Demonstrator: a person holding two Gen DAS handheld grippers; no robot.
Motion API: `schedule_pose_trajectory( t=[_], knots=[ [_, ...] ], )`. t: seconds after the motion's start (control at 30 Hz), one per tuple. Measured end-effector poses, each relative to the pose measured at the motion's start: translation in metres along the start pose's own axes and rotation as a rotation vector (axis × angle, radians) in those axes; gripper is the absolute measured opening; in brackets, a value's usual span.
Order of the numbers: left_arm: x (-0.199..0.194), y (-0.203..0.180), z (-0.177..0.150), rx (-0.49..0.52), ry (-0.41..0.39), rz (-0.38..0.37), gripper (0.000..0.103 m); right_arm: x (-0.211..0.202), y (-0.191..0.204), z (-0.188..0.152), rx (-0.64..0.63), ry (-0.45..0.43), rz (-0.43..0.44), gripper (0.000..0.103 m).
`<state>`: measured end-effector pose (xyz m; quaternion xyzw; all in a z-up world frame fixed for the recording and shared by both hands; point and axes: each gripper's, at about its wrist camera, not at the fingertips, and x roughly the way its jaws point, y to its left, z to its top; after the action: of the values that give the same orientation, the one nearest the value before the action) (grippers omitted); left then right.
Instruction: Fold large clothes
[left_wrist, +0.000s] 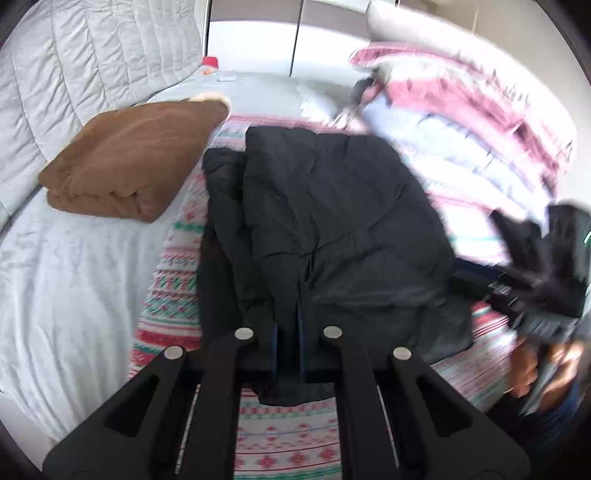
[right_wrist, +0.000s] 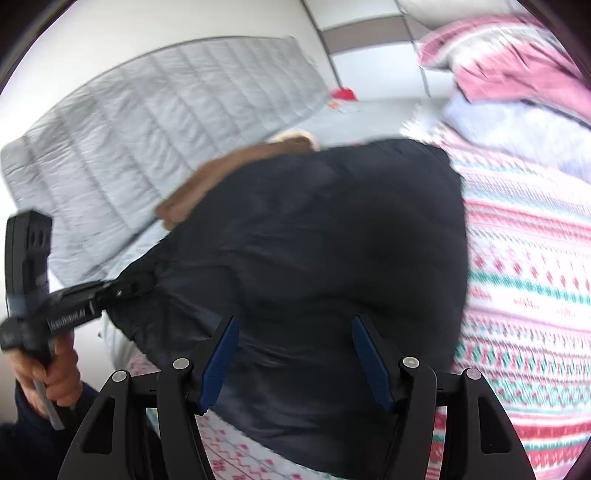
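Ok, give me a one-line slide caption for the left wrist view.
Left gripper shut on the near edge of a black puffer jacket lying on a patterned blanket, folded brown blanket beyond.

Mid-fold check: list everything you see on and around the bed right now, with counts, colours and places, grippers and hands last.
black jacket: one, black, on the patterned blanket, centre.
brown blanket: one, brown, folded, left of the jacket.
patterned blanket: one, white, red and green, under the jacket.
grey quilt: one, grey, far left.
pink bedding: one pile, pink and white, far right.
left gripper: shut on the jacket's near edge.
right gripper: open, above the jacket.
hands: two, on the handles.
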<state>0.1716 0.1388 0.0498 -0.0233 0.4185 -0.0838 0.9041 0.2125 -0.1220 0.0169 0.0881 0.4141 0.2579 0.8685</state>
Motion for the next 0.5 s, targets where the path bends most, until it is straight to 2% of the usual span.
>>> schedule_pose_trajectory(
  t=[0.1, 0.27, 0.37, 0.43, 0.5],
  knots=[
    [0.028, 0.006, -0.012, -0.007, 0.096, 0.043, 0.01, 0.014, -0.011, -0.004, 0.029, 0.05, -0.019, 0.065],
    [0.039, 0.007, -0.013, 0.002, 0.12, 0.054, 0.013, 0.031, -0.008, -0.01, -0.011, 0.103, -0.066, 0.065],
    [0.035, 0.011, -0.01, -0.013, 0.111, 0.04, 0.017, 0.043, -0.008, -0.015, -0.004, 0.131, -0.101, 0.065],
    [0.026, 0.017, -0.003, -0.04, 0.076, 0.029, 0.017, 0.045, -0.004, -0.018, -0.027, 0.138, -0.125, 0.066],
    [0.013, 0.024, 0.006, -0.08, 0.025, 0.027, 0.024, 0.048, -0.004, -0.017, -0.034, 0.143, -0.135, 0.067]
  ],
)
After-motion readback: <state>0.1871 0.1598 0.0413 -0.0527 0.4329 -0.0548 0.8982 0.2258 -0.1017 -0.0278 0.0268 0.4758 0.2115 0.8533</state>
